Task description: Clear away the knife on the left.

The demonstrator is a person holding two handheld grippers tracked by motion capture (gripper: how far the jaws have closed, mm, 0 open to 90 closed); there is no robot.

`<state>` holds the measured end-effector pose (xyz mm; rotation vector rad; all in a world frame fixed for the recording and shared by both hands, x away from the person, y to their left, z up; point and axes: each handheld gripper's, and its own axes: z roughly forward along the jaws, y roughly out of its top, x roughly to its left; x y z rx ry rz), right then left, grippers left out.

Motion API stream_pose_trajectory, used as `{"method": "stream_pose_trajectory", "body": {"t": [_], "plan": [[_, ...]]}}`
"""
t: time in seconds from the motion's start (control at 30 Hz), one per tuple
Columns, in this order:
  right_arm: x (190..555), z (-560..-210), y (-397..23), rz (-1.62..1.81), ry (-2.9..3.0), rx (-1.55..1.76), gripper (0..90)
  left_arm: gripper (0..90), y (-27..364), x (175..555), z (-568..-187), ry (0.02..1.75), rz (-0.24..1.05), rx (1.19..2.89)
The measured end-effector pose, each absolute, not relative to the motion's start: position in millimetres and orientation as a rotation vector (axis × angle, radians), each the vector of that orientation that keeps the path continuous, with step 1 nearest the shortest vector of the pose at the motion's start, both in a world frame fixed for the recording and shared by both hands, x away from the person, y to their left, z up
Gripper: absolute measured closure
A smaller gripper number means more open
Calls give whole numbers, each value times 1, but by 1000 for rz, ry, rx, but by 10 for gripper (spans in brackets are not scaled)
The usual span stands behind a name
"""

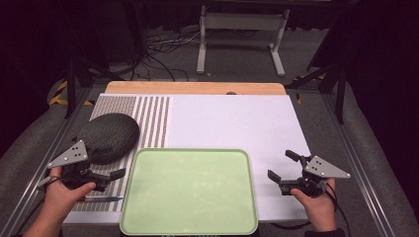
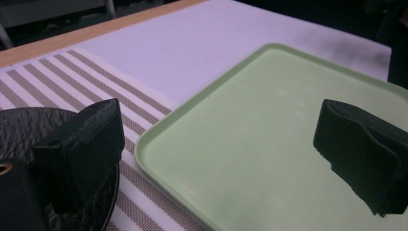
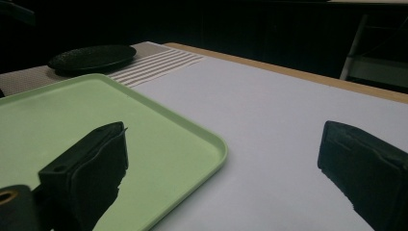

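Note:
A pale green tray (image 1: 190,190) lies empty at the near middle of the table. My left gripper (image 1: 112,162) is held at the tray's left edge, open, with nothing between its jaws. In the left gripper view the left gripper (image 2: 221,125) spans the tray's corner rim (image 2: 144,149), with one jaw over the round dark plate (image 2: 29,125). My right gripper (image 1: 281,165) sits open just right of the tray, over the white sheet. Seen from the right gripper view, the right gripper (image 3: 223,144) frames the tray's near corner (image 3: 211,139) and bare white surface.
A round dark textured plate (image 1: 109,136) rests on a striped placemat (image 1: 150,121) at the left. A thin dark stick (image 1: 104,198) lies on the mat near my left hand. The white sheet (image 1: 237,121) covers the table's middle and right, and a wooden edge (image 1: 197,88) runs along the back.

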<state>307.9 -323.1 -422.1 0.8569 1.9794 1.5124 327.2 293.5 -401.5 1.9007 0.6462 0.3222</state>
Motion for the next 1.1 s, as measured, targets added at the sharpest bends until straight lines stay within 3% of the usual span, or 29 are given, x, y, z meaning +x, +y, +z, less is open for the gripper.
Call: {"method": "stream_pose_trajectory", "body": {"t": [1.1], "plan": [[314, -429, -315, 1513, 2026, 845, 38, 88, 305, 335, -381, 603, 268, 2381]]}}
